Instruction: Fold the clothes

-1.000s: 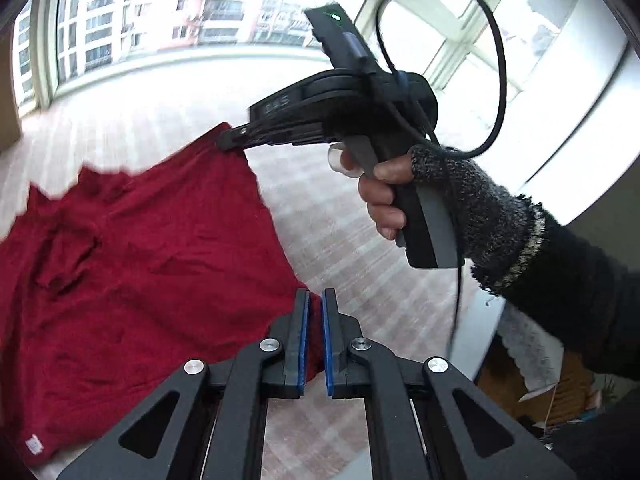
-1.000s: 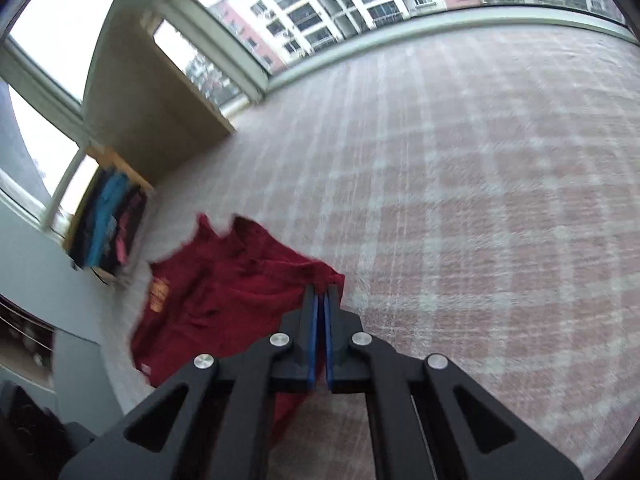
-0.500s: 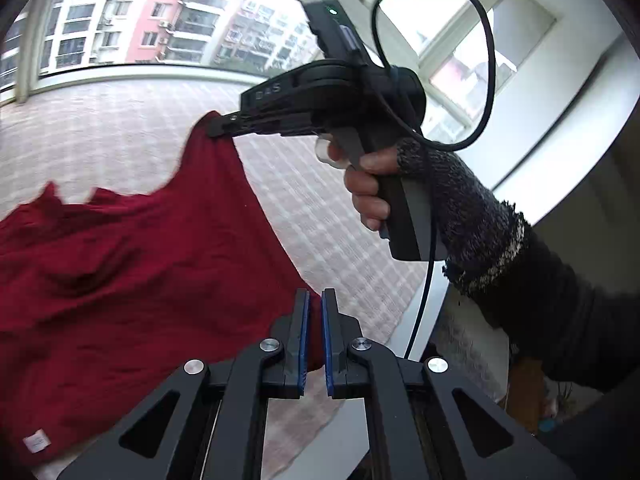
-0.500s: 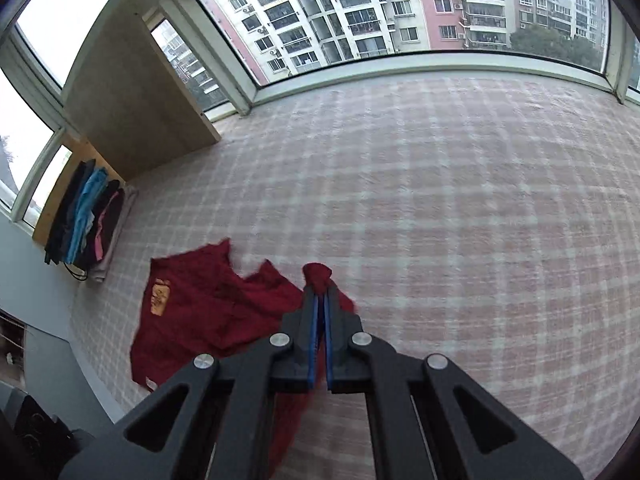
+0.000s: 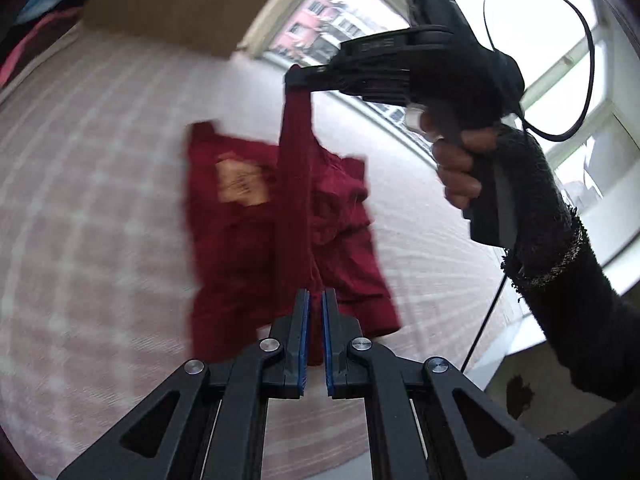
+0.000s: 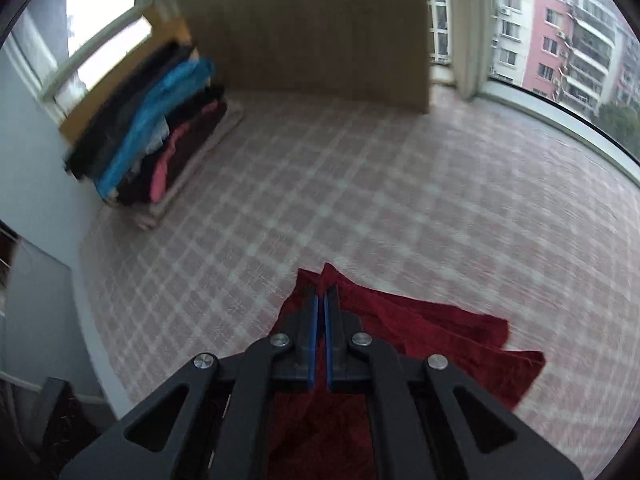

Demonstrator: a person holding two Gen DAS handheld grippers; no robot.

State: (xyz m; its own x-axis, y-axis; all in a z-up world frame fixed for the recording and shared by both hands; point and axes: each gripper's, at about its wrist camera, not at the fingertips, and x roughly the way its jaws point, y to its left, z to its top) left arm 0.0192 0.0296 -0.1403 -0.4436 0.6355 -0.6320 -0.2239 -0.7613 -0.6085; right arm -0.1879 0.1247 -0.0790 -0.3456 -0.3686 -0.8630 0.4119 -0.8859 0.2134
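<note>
Barely started: my left gripper (image 5: 314, 312) and right gripper (image 6: 321, 312) are each clamped on the red shirt (image 5: 280, 216), which dangles unfolded ahead over the checkered carpet (image 6: 360, 200).

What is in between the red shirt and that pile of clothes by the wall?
Only bare checked carpet lies between the red shirt and the pile of clothes, as the right wrist view shows.

The red garment (image 5: 288, 216) has been lifted off the checked floor (image 5: 100, 160): a second ago it lay spread flat, now it hangs bunched between the two grippers (its tan patch (image 5: 240, 180) newly showing). A stack of clothes (image 6: 156, 128) has come into the right view.
</note>
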